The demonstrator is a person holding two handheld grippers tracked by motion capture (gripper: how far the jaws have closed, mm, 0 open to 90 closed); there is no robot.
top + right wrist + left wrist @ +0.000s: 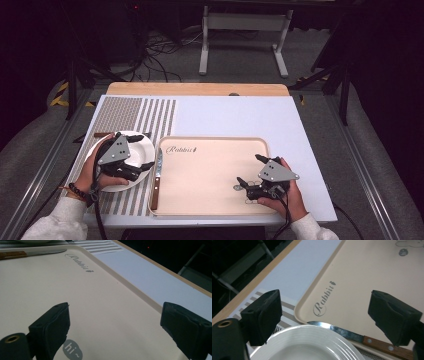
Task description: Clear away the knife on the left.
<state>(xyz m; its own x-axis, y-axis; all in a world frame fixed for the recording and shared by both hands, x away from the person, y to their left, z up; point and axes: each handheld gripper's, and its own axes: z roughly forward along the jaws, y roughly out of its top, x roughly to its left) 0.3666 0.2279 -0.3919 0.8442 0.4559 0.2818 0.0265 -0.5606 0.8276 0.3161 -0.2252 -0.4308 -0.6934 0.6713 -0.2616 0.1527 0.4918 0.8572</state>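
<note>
The left gripper (134, 161) stands over the round white ribbed plate (142, 145), jaws spread wide with nothing between them. Just beyond its jaws lies the wooden-handled steel table knife (157, 179), resting on the left rim of the beige rectangular plastic tray (215, 142), its long axis along that rim, blade away from the person, handle nearer. The right gripper (248, 172), likewise released and empty, hangs over the tray's far side, well apart from the knife. Judgement: the left gripper is nearer.
</note>
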